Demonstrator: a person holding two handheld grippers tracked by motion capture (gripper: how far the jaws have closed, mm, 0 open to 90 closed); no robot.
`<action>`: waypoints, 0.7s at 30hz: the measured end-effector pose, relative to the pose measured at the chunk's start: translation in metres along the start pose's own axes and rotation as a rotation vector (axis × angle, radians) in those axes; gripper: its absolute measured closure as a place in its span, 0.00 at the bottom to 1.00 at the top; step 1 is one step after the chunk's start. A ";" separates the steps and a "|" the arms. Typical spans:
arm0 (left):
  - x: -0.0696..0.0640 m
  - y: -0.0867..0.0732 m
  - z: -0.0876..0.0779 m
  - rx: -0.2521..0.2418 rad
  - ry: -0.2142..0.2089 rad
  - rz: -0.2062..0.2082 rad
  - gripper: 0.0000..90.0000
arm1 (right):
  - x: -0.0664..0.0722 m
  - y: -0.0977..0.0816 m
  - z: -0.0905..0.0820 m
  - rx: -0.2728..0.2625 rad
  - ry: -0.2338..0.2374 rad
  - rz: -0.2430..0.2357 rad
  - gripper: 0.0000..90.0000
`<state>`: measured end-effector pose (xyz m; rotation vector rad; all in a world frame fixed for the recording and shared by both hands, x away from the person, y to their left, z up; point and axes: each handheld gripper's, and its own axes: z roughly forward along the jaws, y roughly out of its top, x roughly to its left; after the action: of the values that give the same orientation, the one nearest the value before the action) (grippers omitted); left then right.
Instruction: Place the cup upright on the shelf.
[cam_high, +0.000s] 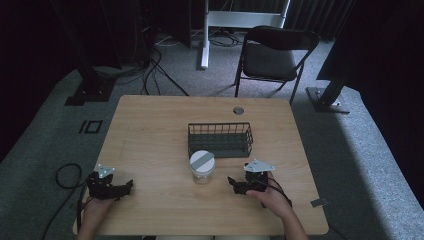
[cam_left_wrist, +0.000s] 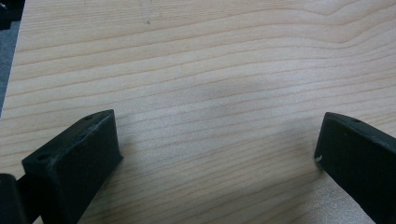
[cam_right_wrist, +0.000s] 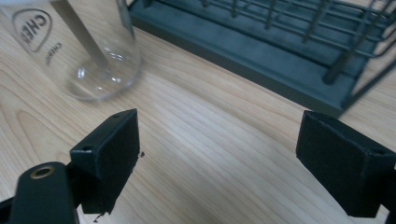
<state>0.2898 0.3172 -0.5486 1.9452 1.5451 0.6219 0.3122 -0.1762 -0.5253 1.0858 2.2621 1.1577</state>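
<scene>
Glass jar (cam_high: 202, 167), centre frame, stands near the right gripper (cam_high: 239, 186), jaws apart; a careless sideways approach could tip it. Left gripper (cam_high: 121, 190), lower left, gapes too.

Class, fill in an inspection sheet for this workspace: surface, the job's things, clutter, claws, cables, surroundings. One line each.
Surface: wooden table, bare grain, a round grommet near the far edge.
Job's things: clear jar with a white lid, upright near the middle; dark wire basket just behind it, nothing seen inside.
Clutter: nothing seen.
Claws: left claw open, at the near left, holding nothing; right claw open, just right of the jar, not touching it.
Cables: one loops on the floor at left; more trail behind the table.
Surroundings: grey carpet, a folding chair, dark stand bases.
</scene>
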 end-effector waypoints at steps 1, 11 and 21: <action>0.000 0.000 0.000 0.000 0.000 0.000 0.00 | 0.001 0.001 0.001 0.000 0.006 -0.007 0.15; 0.000 0.000 0.000 0.000 0.000 0.000 0.00 | 0.019 0.010 0.010 -0.020 0.079 -0.047 0.14; 0.000 0.000 0.000 0.000 0.000 -0.001 0.00 | 0.037 0.015 0.021 -0.032 0.129 -0.072 0.14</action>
<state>0.2898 0.3172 -0.5486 1.9445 1.5458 0.6220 0.3084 -0.1311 -0.5247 0.9341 2.3508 1.2630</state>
